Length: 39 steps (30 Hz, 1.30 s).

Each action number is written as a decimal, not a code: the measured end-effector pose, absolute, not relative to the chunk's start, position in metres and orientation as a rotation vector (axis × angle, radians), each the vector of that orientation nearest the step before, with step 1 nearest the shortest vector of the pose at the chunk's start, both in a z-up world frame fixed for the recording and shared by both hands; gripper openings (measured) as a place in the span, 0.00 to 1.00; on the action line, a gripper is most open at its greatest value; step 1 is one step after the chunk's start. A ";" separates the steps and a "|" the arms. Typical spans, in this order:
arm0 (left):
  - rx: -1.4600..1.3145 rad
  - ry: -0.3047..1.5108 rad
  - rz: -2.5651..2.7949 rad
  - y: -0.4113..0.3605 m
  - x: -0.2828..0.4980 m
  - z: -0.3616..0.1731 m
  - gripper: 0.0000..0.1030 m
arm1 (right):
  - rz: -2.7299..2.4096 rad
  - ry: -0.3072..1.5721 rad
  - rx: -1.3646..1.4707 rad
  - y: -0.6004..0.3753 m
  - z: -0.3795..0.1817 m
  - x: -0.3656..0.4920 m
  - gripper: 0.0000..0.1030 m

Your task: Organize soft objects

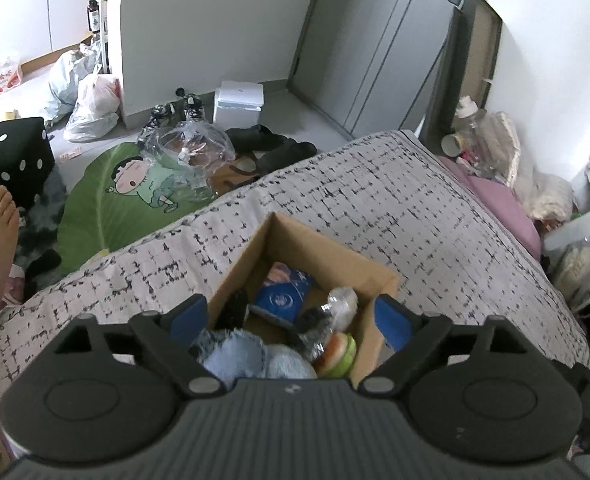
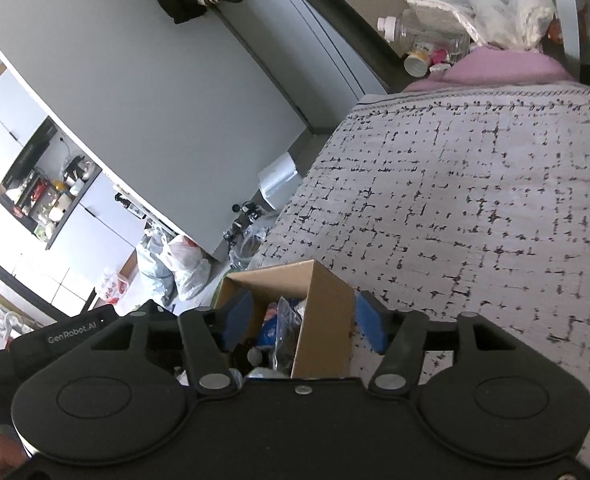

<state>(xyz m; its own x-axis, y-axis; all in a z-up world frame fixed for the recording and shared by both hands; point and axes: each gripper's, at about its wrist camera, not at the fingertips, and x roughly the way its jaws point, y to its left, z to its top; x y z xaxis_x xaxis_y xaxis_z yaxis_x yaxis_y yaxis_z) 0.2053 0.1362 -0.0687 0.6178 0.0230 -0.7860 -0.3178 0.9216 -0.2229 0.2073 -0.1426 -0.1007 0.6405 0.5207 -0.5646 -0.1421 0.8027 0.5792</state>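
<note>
1. At the far left, past the bed's left edge, a dice cube [image 1: 13,156] and a green mat [image 1: 107,200] are seen on the floor; that floor is crowded with bags and shoes.
2. The left gripper [image 1: 291,316] is spread wide over an open box [image 1: 323,252], one blue pad [image 1: 189,316] seen left of the box's left wall and the other at its right wall. Nothing is gripped.
3. The box is set on the bed [image 1: 415,208] near its front-left edge. Inside it a blue plush [image 1: 243,356] is seen at the near side, a burger toy [image 1: 337,354] against the right wall, and a blue packet [image 1: 283,296] further in.
4. The right gripper [image 2: 301,324] is likewise held wide and empty, its pads straddling the box's right wall [image 2: 327,320].
5. To the right of the box, the patterned cover [image 2: 475,208] is left bare up to the far edge and right edge.
6. Beyond the far-right corner, a pink pillow [image 2: 495,64] and a bottle [image 2: 423,34] are seen.
</note>
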 end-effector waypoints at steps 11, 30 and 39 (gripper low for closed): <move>-0.315 0.900 0.144 0.119 0.163 -0.039 0.97 | 0.390 0.716 0.465 -0.170 -0.059 0.161 0.96; -0.228 0.851 0.063 0.085 0.105 0.005 1.00 | 0.362 0.708 0.382 -0.214 -0.021 0.109 1.00; -0.181 0.810 0.014 0.070 0.067 0.020 1.00 | 0.405 0.675 0.379 -0.235 -0.004 0.079 1.00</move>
<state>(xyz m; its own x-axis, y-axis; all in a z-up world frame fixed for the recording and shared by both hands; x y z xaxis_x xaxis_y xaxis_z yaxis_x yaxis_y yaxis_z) 0.0670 0.0697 0.0204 0.6899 -0.0568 -0.7216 -0.0814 0.9845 -0.1554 0.0792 -0.2347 -0.0045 0.7094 0.4756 -0.5201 -0.2360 0.8557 0.4606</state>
